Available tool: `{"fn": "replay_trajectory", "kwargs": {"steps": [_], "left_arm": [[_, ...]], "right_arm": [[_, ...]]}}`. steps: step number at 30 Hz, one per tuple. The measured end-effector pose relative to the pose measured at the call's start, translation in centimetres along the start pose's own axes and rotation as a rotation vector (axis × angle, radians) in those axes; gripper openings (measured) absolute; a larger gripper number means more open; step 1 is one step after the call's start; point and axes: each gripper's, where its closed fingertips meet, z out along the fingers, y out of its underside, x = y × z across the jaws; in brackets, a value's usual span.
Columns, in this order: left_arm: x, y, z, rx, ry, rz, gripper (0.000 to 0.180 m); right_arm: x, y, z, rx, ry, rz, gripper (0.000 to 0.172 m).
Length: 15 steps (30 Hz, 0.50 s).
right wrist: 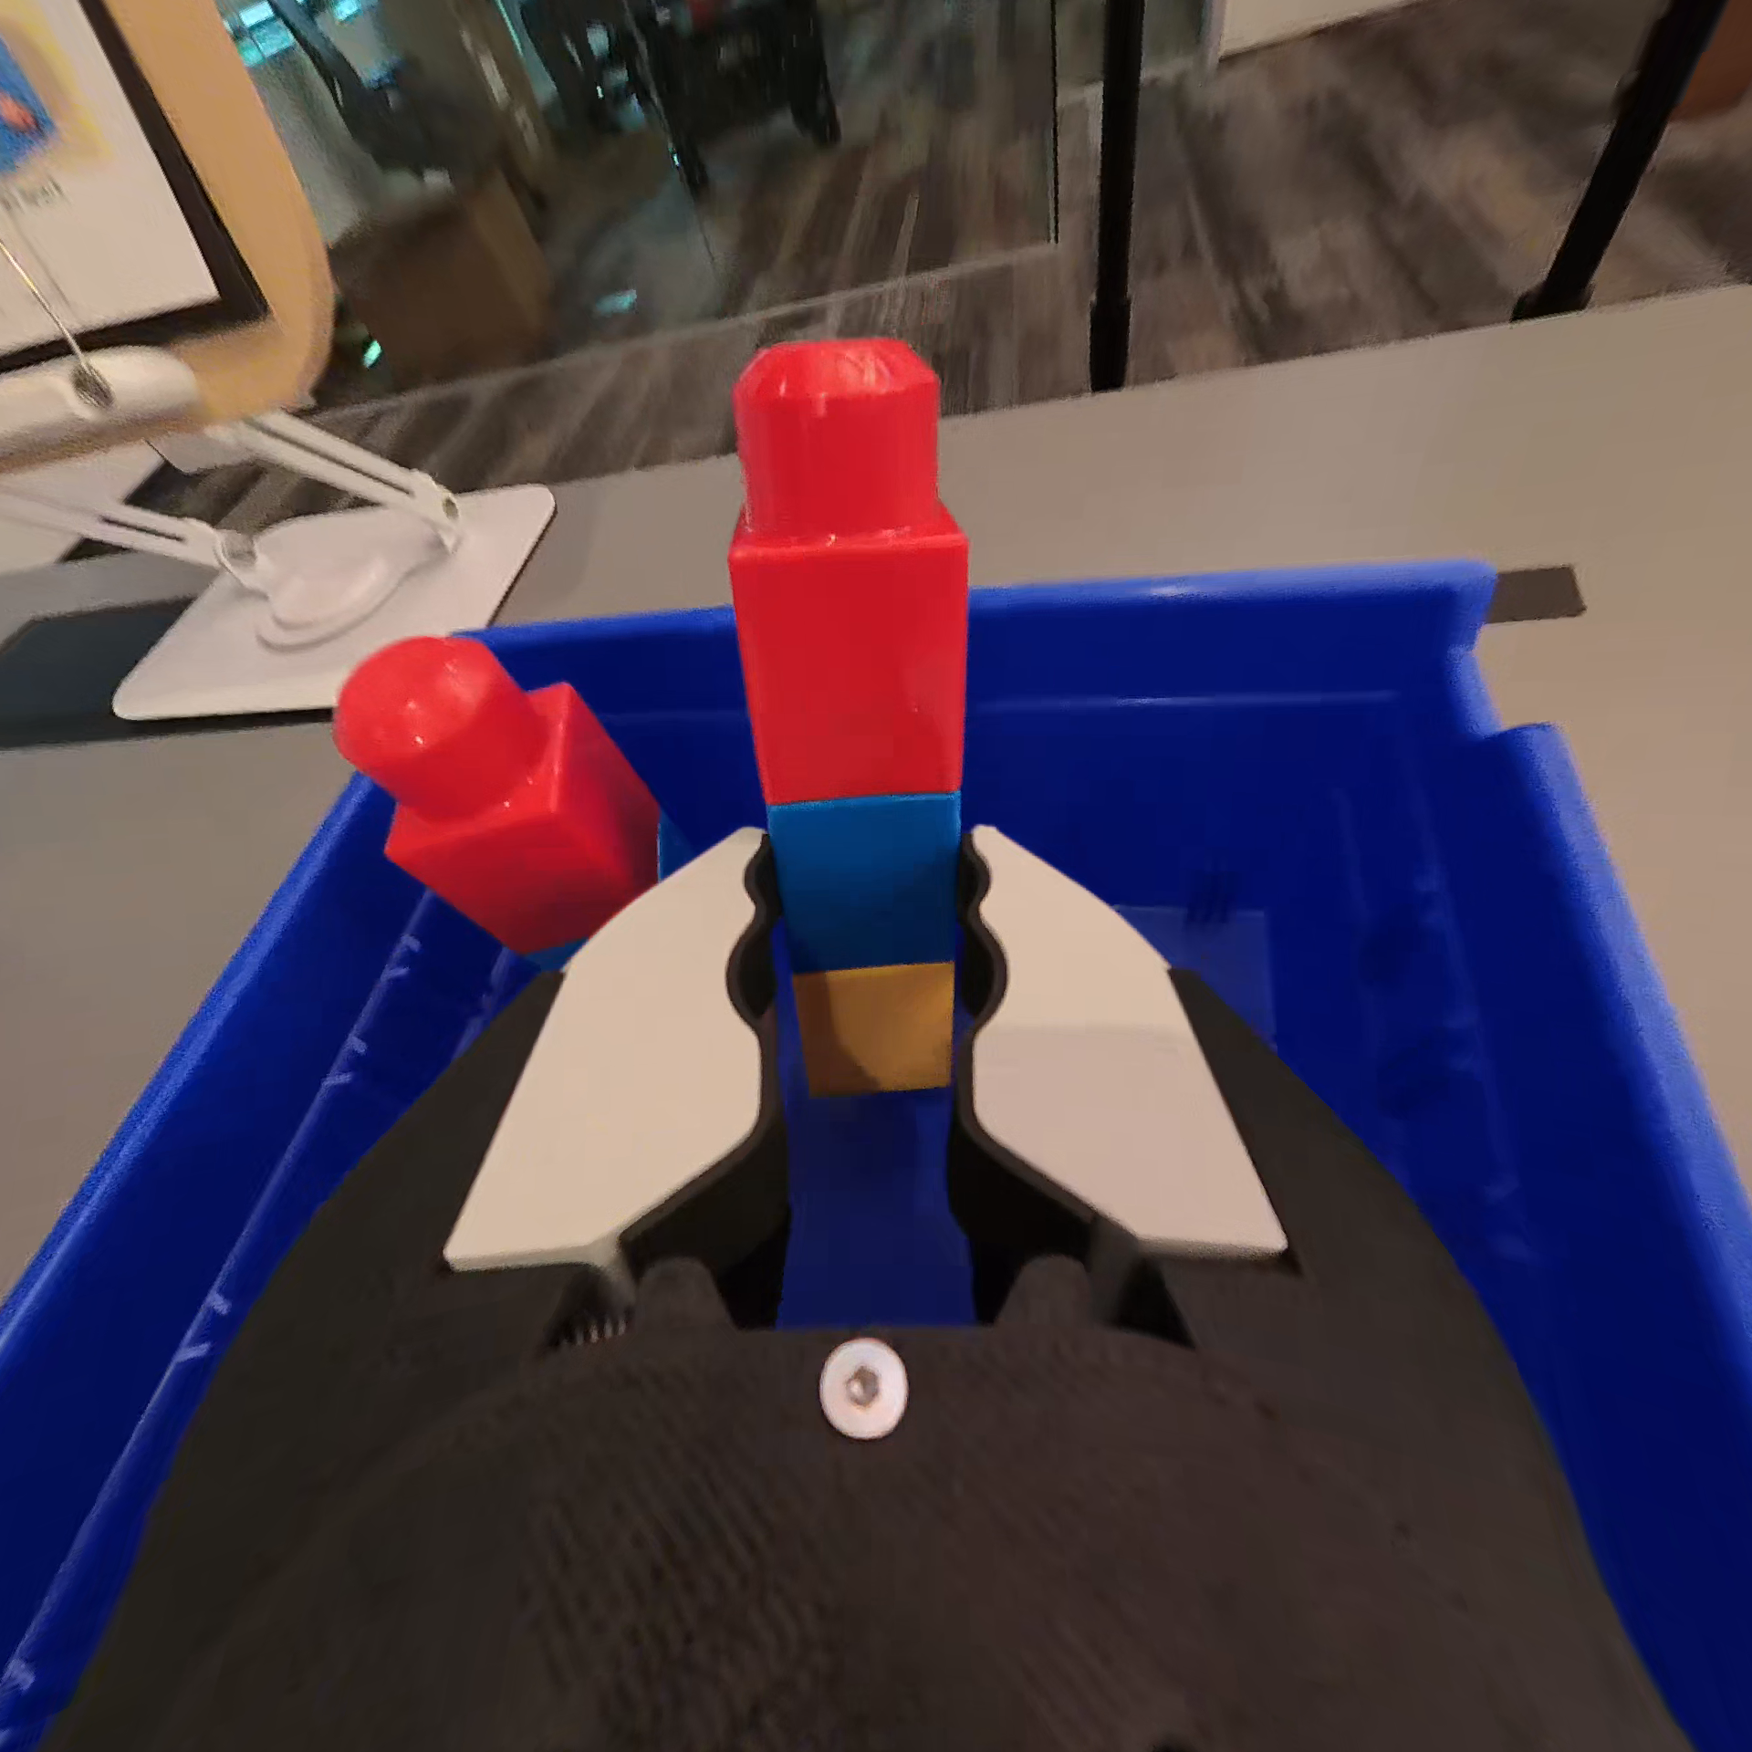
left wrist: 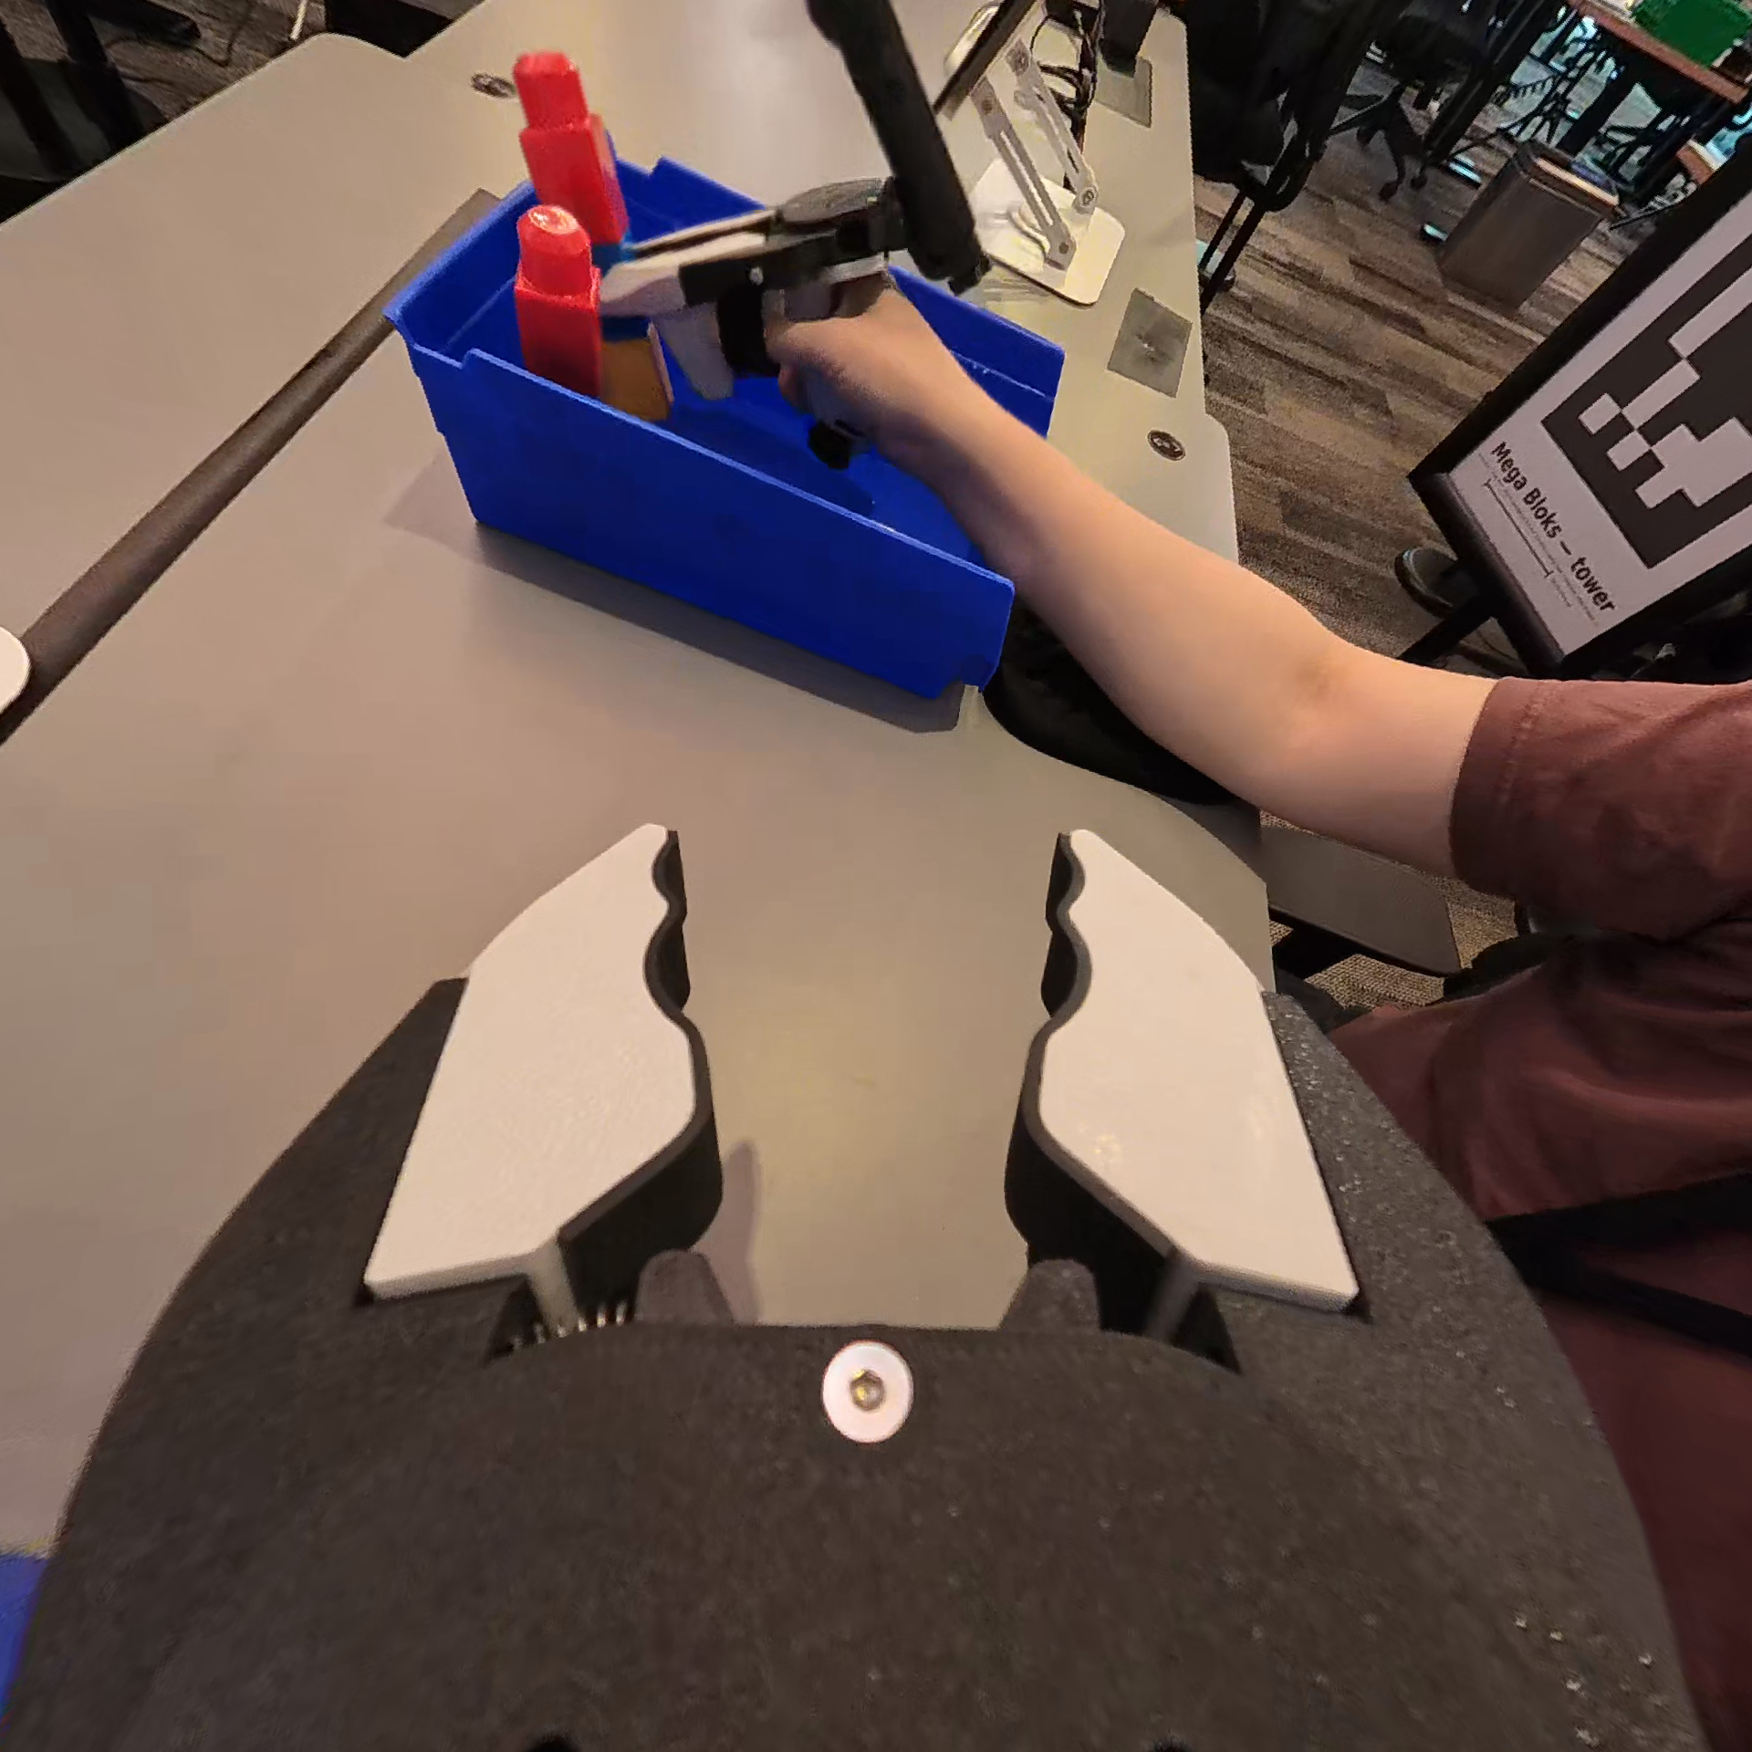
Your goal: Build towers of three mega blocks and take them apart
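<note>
The right gripper (right wrist: 865,886) clamps the blue middle block (right wrist: 861,882) of a red-blue-yellow tower (right wrist: 853,720); the left gripper (left wrist: 865,882) gapes, nothing between its fingers.

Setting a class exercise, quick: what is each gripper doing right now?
Left gripper: open, nothing between its fingers, above the table.
Right gripper: closed on the blue block of a tower in the bin.
</note>
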Motion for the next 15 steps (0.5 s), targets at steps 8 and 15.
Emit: {"fn": "replay_trajectory", "kwargs": {"steps": [8, 15], "left_arm": [[0.1, 0.2, 0.5, -0.013, 0.012, -0.002, 0.071], [0.4, 0.5, 1.1, -0.035, 0.023, 0.003, 0.070]], "right_arm": [[-0.3, 1.0, 1.3, -0.040, 0.075, -0.120, 0.036], [0.9, 1.0, 1.6, -0.038, 0.163, -0.141, 0.037]]}}
